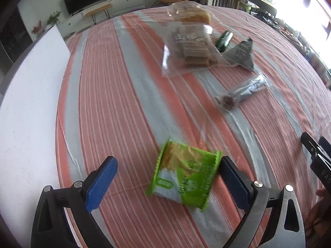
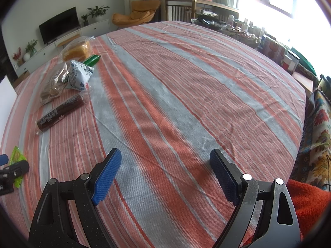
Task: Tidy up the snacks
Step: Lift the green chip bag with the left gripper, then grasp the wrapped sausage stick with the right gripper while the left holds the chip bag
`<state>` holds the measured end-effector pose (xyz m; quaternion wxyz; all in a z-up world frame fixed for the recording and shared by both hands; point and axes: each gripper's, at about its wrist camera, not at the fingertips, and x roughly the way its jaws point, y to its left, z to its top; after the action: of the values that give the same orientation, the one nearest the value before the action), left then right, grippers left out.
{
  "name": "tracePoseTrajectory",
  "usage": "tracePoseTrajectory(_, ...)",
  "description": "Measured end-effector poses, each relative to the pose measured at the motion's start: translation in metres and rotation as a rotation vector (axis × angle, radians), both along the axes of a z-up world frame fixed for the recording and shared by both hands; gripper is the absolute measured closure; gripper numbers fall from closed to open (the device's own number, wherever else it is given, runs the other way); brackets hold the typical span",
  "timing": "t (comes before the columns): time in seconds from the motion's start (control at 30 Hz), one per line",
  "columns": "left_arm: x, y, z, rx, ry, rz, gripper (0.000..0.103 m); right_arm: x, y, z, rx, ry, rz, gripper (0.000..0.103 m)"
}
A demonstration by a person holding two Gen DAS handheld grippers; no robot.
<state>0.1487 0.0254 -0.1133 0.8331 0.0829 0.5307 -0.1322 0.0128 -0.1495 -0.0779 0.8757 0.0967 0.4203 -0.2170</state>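
A green cracker packet (image 1: 184,175) lies on the striped tablecloth (image 1: 124,95) between the fingers of my open left gripper (image 1: 168,166), close to the right finger, with no grip on it. Farther off lie a clear bag of biscuits (image 1: 192,49), a bagged loaf (image 1: 192,15), a green packet (image 1: 224,40), a grey-white pouch (image 1: 242,54) and a dark bar (image 1: 240,96). My right gripper (image 2: 165,161) is open and empty over bare cloth. The right wrist view also shows the bar (image 2: 60,110), the pouch (image 2: 79,78) and the green cracker packet (image 2: 17,161) at the left edge.
A white board (image 1: 31,111) lies along the table's left side. The right gripper's body shows at the right edge of the left wrist view (image 1: 316,155). Beyond the table stand a TV, an orange chair and cluttered shelves by the window.
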Motion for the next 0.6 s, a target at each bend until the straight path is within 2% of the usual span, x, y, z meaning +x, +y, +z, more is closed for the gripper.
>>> tracePoseTrajectory(0.07,0.001,0.002,-0.001,-0.008,-0.016,0.003,0.006,0.000,0.000,0.000,0.000,0.000,0.001,0.013)
tracePoseTrajectory(0.13,-0.001,0.003,0.000,-0.018,-0.041,0.003,0.013,0.000,0.000,0.000,0.001,0.000,0.001,0.013)
tracePoseTrajectory(0.17,-0.004,0.003,0.002,-0.023,-0.059,0.003,0.026,0.000,0.000,0.000,0.001,0.000,0.001,0.013)
tracePoseTrajectory(0.2,-0.005,0.004,0.004,-0.027,-0.069,0.002,0.045,0.000,0.000,0.000,0.001,0.000,0.001,0.013)
tracePoseTrajectory(0.23,-0.006,0.003,0.006,-0.027,-0.076,0.004,0.054,0.000,0.000,0.000,0.001,0.000,0.001,0.013)
tracePoseTrajectory(0.4,-0.015,0.008,0.010,-0.031,-0.082,0.054,0.054,0.000,0.000,0.000,0.001,0.000,0.004,0.013)
tracePoseTrajectory(0.5,-0.026,0.019,0.017,-0.075,-0.084,0.092,0.054,-0.003,-0.003,0.004,0.042,-0.003,0.009,0.014)
tracePoseTrajectory(0.57,-0.032,0.024,0.024,-0.098,-0.095,0.103,0.054,-0.008,-0.007,0.020,0.148,-0.097,0.023,0.014)
tracePoseTrajectory(0.6,-0.035,0.027,0.029,-0.111,-0.103,0.107,0.054,-0.005,-0.004,0.027,0.161,-0.123,0.034,0.014)
